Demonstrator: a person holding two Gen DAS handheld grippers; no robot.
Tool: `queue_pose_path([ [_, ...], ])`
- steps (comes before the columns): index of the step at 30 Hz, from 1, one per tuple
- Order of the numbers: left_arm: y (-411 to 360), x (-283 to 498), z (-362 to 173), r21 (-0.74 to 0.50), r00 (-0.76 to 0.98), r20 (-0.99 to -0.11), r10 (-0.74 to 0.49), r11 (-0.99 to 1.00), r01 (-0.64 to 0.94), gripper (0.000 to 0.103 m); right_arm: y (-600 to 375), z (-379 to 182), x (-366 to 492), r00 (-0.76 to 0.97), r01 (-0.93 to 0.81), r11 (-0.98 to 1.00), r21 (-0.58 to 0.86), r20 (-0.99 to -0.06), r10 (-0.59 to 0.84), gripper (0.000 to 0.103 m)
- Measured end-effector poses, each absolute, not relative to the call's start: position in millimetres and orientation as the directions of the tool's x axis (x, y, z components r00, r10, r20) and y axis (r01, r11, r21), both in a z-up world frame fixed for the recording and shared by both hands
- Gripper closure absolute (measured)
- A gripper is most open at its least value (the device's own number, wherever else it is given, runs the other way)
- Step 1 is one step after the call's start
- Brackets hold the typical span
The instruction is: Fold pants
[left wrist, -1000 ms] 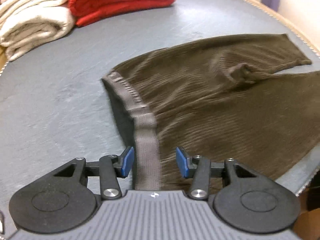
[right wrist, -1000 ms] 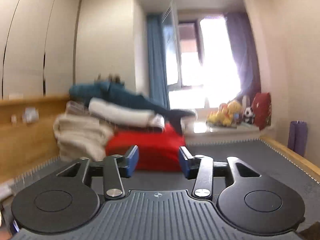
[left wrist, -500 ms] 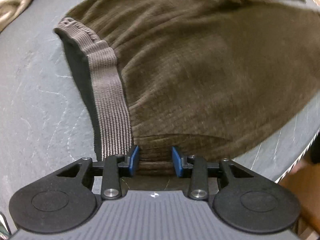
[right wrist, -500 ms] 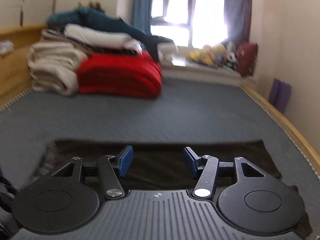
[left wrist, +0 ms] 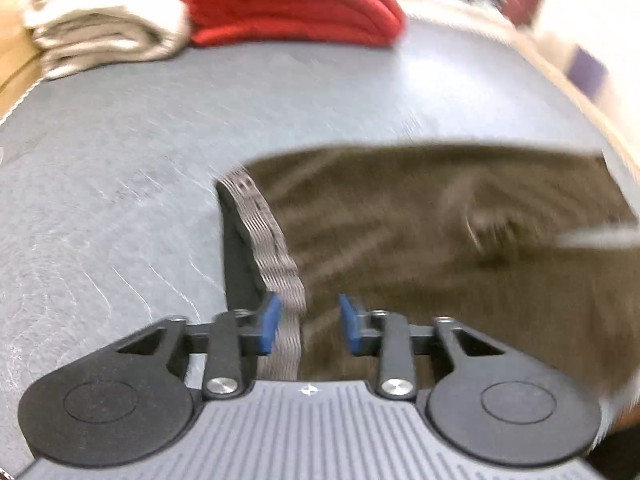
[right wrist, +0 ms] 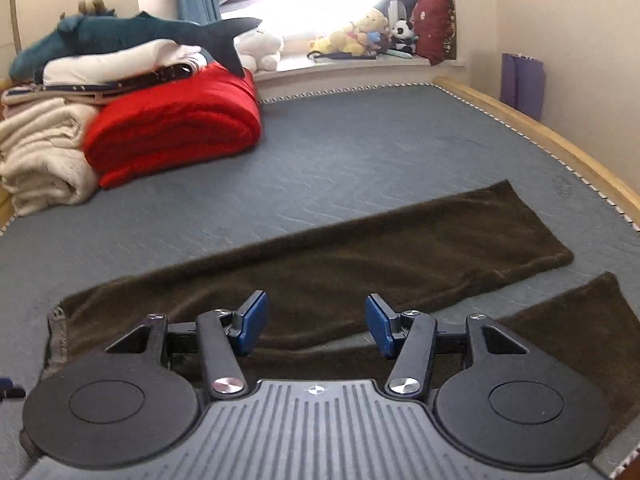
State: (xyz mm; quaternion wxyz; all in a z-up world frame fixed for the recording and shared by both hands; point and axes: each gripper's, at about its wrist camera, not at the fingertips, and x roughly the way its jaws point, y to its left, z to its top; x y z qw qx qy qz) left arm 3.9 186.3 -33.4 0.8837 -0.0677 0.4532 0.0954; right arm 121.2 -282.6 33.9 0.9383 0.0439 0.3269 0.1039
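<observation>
Presently, no containers are in view; all items lie loose on the bed (right wrist: 340, 148), a grey-blue quilted mattress surface with a wooden frame rail (right wrist: 560, 148) along its right edge. At far left, cream folded blankets (right wrist: 40, 160) sit stacked, touching a red folded blanket (right wrist: 172, 128); a teal plush shark (right wrist: 120, 34) lies on top of the pile. The pants (right wrist: 360, 256), dark brown ribbed knit with a grey elastic waistband (left wrist: 276, 248), lie flat across the near part of the bed, 2 legs spread apart toward the right edge. The left claw (left wrist: 306, 324) is closing, waistband and fabric between its blue pads, a gap visible on the right pad's side. The right claw (right wrist: 312, 326) stands apart over the pants' crotch area, clamping nothing. Bare mattress lies open beyond the pants.
</observation>
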Motion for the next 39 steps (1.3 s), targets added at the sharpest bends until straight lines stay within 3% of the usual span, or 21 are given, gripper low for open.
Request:
queue_pose_path([
  [3, 196, 17, -28, -0.063, 0.578, -0.808, 0.111, 0.96, -0.272, 0.098, -281, 40, 119, 0.779, -0.187, 0.965, 0.182, -0.571, 0.259, 0.047],
  [6, 206, 42, -20, -0.137, 0.592, -0.804, 0.059, 0.95, -0.281, 0.098, -280, 47, 126, 0.781, -0.193, 0.961, 0.199, -0.562, 0.273, 0.048],
  [12, 223, 124, -10, -0.13, 0.658, -0.748, 0.084, 0.954, -0.27, 0.098, -275, 43, 136, 0.769, -0.186, 0.957, 0.224, -0.573, 0.283, 0.049],
  [18, 240, 175, -64, -0.08, 0.638, -0.763, 0.102, 0.965, -0.25, 0.096, -264, 45, 143, 0.784, -0.214, 0.962, 0.167, -0.558, 0.272, 0.049],
  [19, 245, 183, -74, -0.08, 0.631, -0.769, 0.102, 0.964, -0.254, 0.094, -264, 47, 144, 0.788, -0.222, 0.961, 0.166, -0.55, 0.277, 0.049],
  [21, 254, 198, -90, -0.068, 0.615, -0.78, 0.114, 0.962, -0.266, 0.076, -265, 48, 146, 0.796, -0.229, 0.963, 0.144, -0.541, 0.27, 0.049],
  [23, 260, 206, -102, -0.037, 0.616, -0.773, 0.151, 0.959, -0.282, 0.066, -264, 46, 151, 0.792, -0.24, 0.963, 0.123, -0.549, 0.268, 0.049],
  [26, 266, 223, -117, -0.076, 0.604, -0.79, 0.102, 0.962, -0.262, 0.06, -263, 41, 160, 0.782, -0.248, 0.964, 0.097, -0.567, 0.259, 0.049],
  [29, 262, 236, -128, -0.1, 0.588, -0.808, 0.034, 0.976, -0.194, 0.039, -266, 38, 169, 0.774, -0.237, 0.964, 0.12, -0.577, 0.261, 0.049],
  [33, 246, 245, -138, -0.051, 0.576, -0.816, 0.04, 0.989, -0.141, 0.037, -271, 38, 179, 0.77, -0.217, 0.964, 0.152, -0.58, 0.265, 0.049],
  [37, 250, 251, -145, -0.084, 0.557, -0.831, 0.005, 0.987, -0.134, 0.036, -275, 33, 186, 0.761, -0.189, 0.969, 0.157, -0.601, 0.245, 0.049],
  [39, 253, 252, -149, -0.095, 0.547, -0.837, -0.007, 0.987, -0.132, 0.031, -275, 31, 185, 0.76, -0.183, 0.971, 0.156, -0.603, 0.24, 0.048],
])
